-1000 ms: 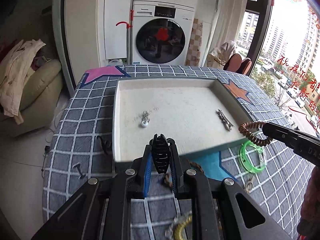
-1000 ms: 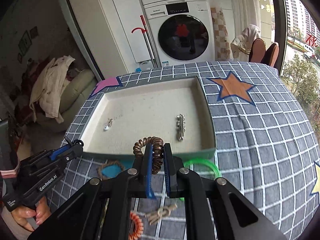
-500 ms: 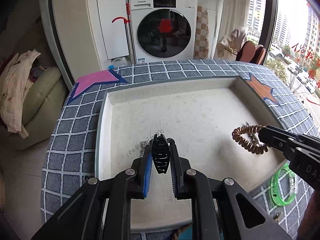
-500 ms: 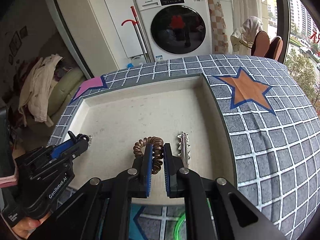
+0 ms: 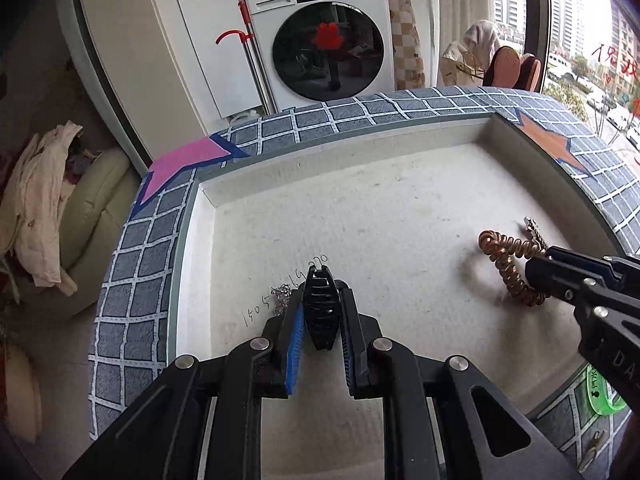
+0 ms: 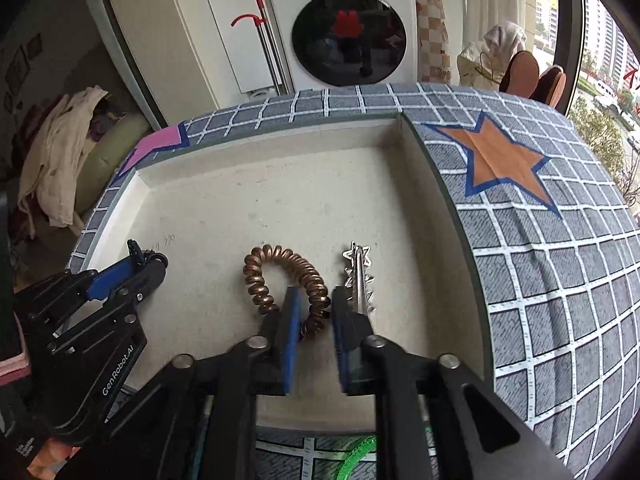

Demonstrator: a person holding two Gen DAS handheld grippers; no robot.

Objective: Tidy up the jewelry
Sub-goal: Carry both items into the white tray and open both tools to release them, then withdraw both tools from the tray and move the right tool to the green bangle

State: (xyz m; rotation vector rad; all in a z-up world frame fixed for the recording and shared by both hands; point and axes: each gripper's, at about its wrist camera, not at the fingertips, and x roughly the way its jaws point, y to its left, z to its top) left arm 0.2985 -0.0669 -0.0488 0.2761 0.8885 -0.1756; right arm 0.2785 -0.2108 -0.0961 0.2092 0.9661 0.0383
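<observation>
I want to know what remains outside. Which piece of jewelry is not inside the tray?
The green bangle. It lies on the checked cloth outside the tray's near rim, while the black clip, copper coil and silver star clip are over the tray.

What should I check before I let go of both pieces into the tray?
1. Left gripper over the tray: ok.
2. Black hair claw still between the left fingers: ok, though the jaws look slightly parted.
3. Right gripper over the tray floor: ok.
4. Copper spiral hair tie between the right fingers: ok; grip firmness cannot tell.
5. Drop spot clear of the silver star clip: not ok, it lies right beside the right fingertip.
6. Small silver piece under the claw: cannot tell, partly hidden.
</observation>
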